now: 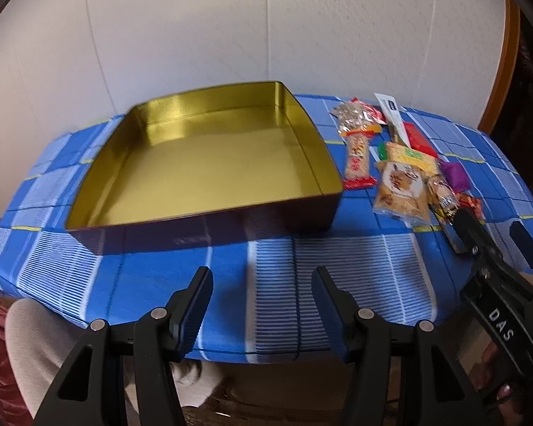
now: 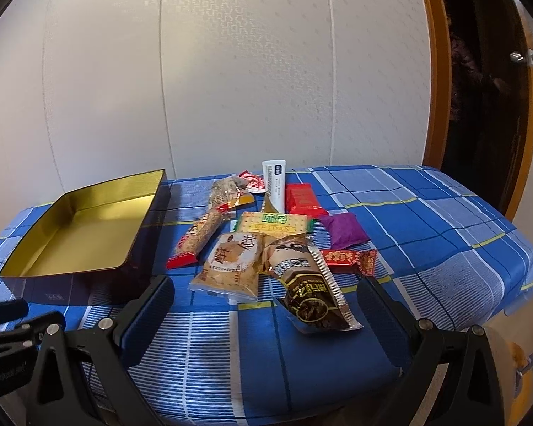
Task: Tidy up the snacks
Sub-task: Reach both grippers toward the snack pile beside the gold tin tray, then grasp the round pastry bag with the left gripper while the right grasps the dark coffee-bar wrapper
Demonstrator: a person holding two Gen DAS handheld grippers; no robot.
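Both grippers hang over the near edge of the table with nothing between their fingers. On the left gripper (image 1: 262, 310) the jaws stand open at a middle width, above the blue checked cloth (image 1: 355, 266) and in front of the tin box (image 1: 209, 223). On the right gripper (image 2: 266, 314) the jaws stand as wide as they go, and just beyond them lies a dark brown packet (image 2: 314, 301) (it leans on its neighbours). Beside the brown packet is a tan cracker bag (image 2: 232, 266), then a long red-ended bar (image 2: 195, 239), a green biscuit pack (image 2: 275, 223), a purple pouch (image 2: 343, 230) and a red candy (image 2: 351, 260). All the snacks lie in a loose heap to the right of the tin box, which has a gold inside and holds nothing.
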